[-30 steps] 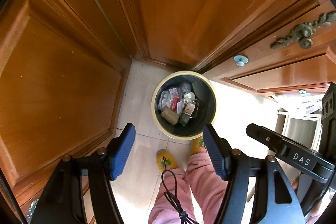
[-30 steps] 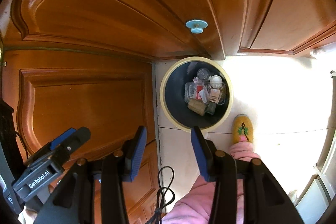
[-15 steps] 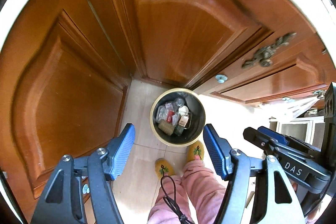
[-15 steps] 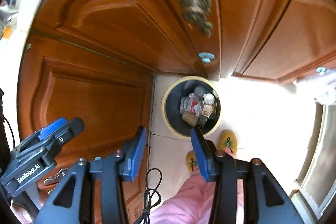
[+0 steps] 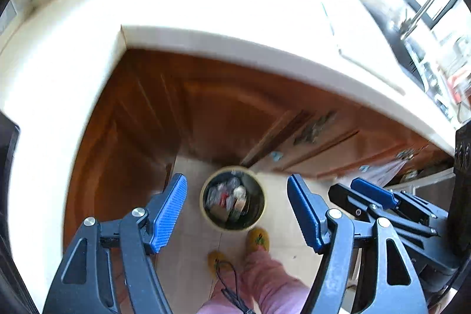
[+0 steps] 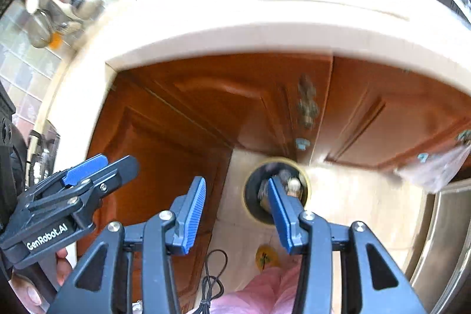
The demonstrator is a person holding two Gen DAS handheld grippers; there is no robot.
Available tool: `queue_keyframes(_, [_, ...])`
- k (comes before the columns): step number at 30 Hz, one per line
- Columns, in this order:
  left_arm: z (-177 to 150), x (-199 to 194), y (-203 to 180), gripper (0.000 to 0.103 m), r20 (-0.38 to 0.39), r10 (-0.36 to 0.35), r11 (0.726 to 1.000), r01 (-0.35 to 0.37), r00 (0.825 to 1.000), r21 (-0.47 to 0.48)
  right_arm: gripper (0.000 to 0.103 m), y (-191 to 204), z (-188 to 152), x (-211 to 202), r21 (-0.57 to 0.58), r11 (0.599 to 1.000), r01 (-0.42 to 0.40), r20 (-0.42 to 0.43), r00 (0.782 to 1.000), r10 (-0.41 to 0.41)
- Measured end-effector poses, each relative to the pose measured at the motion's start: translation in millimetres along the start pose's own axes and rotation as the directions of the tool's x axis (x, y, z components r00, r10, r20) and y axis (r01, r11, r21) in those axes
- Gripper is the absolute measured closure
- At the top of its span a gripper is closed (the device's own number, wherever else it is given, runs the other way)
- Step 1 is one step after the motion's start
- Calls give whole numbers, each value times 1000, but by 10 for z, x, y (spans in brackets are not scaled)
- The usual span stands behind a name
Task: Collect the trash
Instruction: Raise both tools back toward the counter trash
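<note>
From the left wrist view I note my left gripper (image 5: 237,214) with its fingers standing wide and nothing between them, its jaws having just been opening, and through that gap the trash bin (image 5: 232,197) sits on the tiled floor (image 5: 188,240) in the corner of the wooden cabinets (image 5: 141,119), under the white desk (image 5: 206,5) edge, with the person's yellow slippers (image 5: 259,239) just beside it. To the right, my right gripper (image 6: 235,211) holds its fingers parted to a moderate gap, likewise empty. I judge the trash (image 5: 226,199) in the bin, wrappers and small bottles, to be light, crinkly and loose, so the bin's stiff rim is the sound place to grip.
</note>
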State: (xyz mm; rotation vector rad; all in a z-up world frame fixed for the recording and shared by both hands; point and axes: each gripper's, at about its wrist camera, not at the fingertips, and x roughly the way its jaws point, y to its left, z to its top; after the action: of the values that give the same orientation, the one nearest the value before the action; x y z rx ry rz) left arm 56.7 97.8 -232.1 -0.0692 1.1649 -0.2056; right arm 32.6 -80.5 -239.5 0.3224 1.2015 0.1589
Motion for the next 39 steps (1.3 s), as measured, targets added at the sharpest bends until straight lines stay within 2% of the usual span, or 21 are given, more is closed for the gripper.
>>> queue_keyframes(7, [416,-751,-130,30,165,-25,1000,23,986,11,59,282,288,-695,-72,997,17,148,989,-6])
queue_keyframes(16, [951,-1460,-274,28,324,-25,998,4,946,63,59,533,758,-1512,-87,996,29,312,950,0])
queue_keyframes(18, [1095,-1571,-329,22,357,-18,996,-14,934,87,59,535,931,-1670,-83,996,28,345,939,3])
queue_keyframes(22, [1410,-1749,-414,21,420,8,991,-64,908,119,59,512,1250,-1864,-77,997,27,403,915,6])
queue_keyframes(25, [1649,-1724,-463,21,451,30,988,-96,892,125,59,459,1525,-1919,-75,996,43,435,900,-6])
queue_keyframes(30, [2093,-1523,-548,20,456,52,987,-116,889,114,59,361,2053,-1852,-87,996,35,460,888,9])
queue_keyframes(35, [2592,-1052,-706,20,424,121,979,-178,897,98,59,229,2680,-1655,-130,991,-9,449,891,67])
queue_keyframes(39, [3075,-602,-772,20,361,171,977,-205,917,57,59,45,3347,-1364,-163,986,-43,413,905,108])
